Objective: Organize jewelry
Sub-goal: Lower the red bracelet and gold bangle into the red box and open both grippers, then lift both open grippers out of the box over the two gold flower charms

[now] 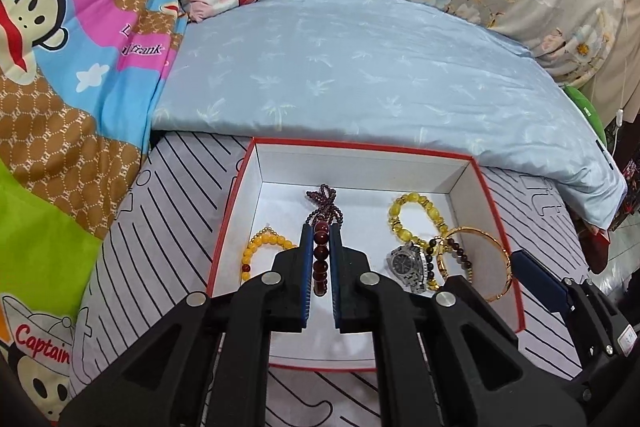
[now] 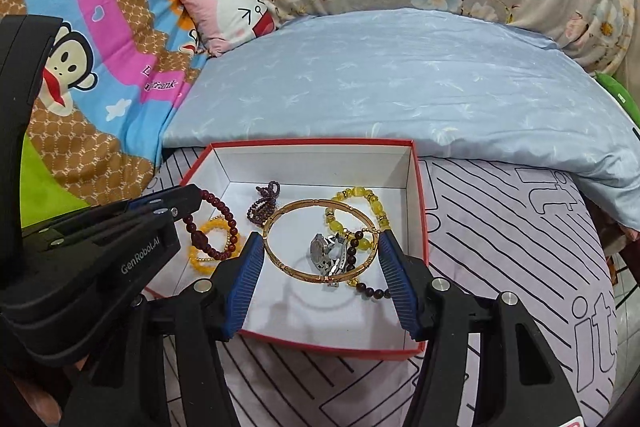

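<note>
We have both tongs over the red-edged box (image 2: 418,187), which sits on the striped sheet (image 2: 500,227) near the front edge of the bed, with the pale blue quilt (image 2: 400,87) just behind it. The box is there as the single home for the jewelry, so everything we carry ends up above its white floor.

Our left tongs (image 1: 321,263) are clamped on the dark red bead bracelet (image 1: 321,259); the pads pinch one side of the loop, so the rest hangs free, as the right wrist view shows, over the box's left side above the orange bead bracelet (image 2: 212,247). A thin grip on a few beads suits a string like this, since the beads give little flat surface.

Our right tongs (image 2: 322,275) stand apart with the gold bangle (image 2: 320,239) spanning the gap, each blue pad touching its outer rim. We judge it is held by its widest line, because a stiff ring can only be gripped across itself.

Already lying in the box are the purple bead strand (image 2: 264,203) toward the back, the yellow bead bracelet (image 2: 360,207) toward the right wall, the wristwatch (image 2: 328,251) and a small dark bead string (image 2: 372,291) near the front.
</note>
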